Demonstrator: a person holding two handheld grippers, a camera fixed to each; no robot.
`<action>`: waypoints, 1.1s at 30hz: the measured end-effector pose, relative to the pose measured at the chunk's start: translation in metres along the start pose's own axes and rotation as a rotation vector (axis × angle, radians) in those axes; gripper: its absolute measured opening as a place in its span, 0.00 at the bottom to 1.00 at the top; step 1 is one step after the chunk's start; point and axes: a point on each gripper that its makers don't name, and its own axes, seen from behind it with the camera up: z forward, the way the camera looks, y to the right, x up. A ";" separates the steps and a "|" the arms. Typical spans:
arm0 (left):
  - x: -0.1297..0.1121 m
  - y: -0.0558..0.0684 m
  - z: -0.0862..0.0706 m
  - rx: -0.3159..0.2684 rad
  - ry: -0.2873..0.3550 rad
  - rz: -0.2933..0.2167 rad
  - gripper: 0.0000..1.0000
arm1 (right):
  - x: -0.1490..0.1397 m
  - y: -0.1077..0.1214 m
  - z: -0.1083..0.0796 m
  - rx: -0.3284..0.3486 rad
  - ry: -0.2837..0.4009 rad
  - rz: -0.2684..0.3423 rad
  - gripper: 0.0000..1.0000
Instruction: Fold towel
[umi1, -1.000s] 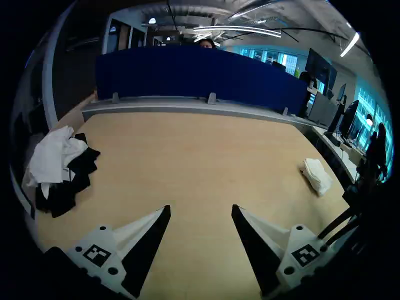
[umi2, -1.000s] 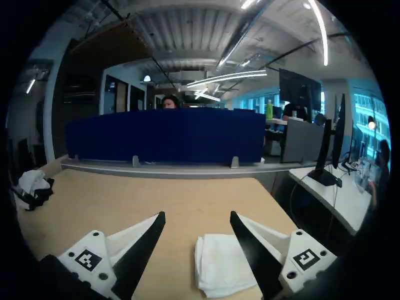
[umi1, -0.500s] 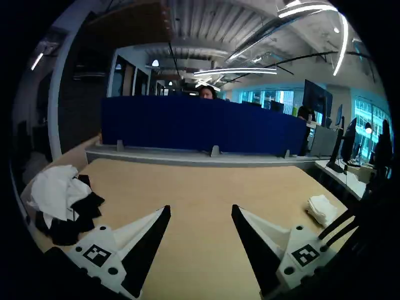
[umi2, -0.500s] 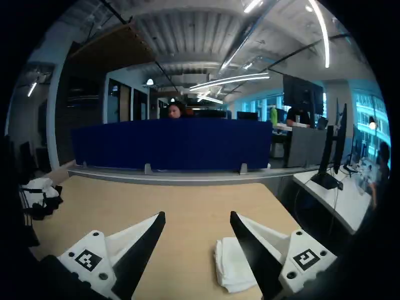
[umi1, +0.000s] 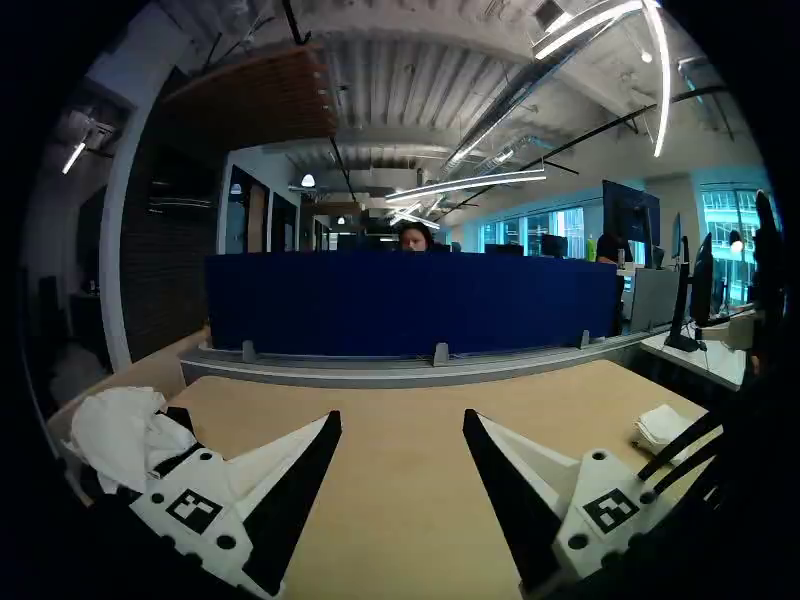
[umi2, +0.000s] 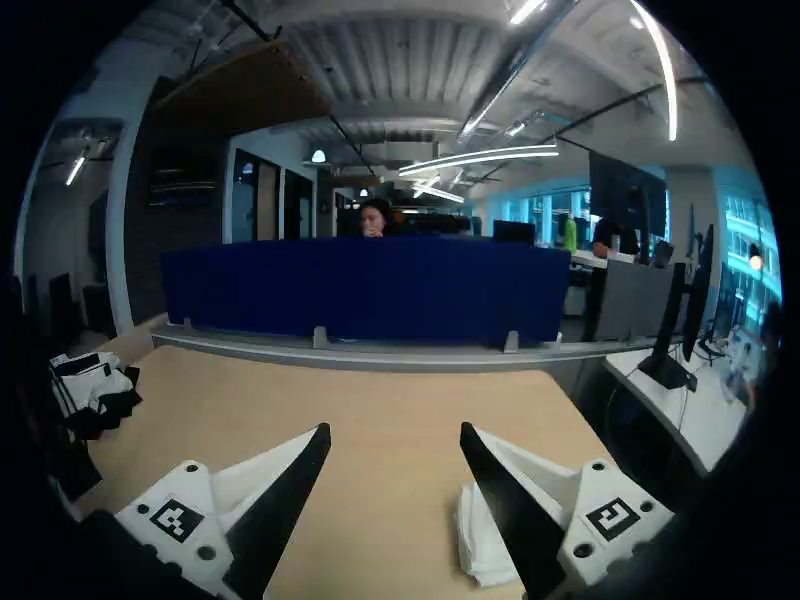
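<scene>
On the big wooden table (umi2: 390, 400), a heap of white and black cloths (umi1: 120, 435) sits at the left edge, partly hidden behind the left gripper (umi1: 401, 414). The folded white towel (umi2: 478, 535) lies at the right, half hidden behind the right gripper (umi2: 395, 427). Both grippers hold nothing, their fingers spread wide over the wood.

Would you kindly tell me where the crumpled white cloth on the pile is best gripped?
Probably a raised fold on top of the white cloth, coming from above: it lies bunched over a black cloth, so a high pinch should lift it alone.
</scene>
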 end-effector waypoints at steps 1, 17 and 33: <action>0.001 -0.001 0.001 0.003 0.008 0.008 0.90 | 0.002 -0.004 0.001 0.004 0.001 0.000 1.00; -0.008 -0.047 0.010 0.072 0.078 0.059 0.90 | 0.015 -0.052 0.027 0.060 -0.053 0.061 1.00; -0.087 -0.090 0.010 0.117 0.100 0.048 0.90 | -0.001 -0.086 0.051 0.060 -0.082 0.051 1.00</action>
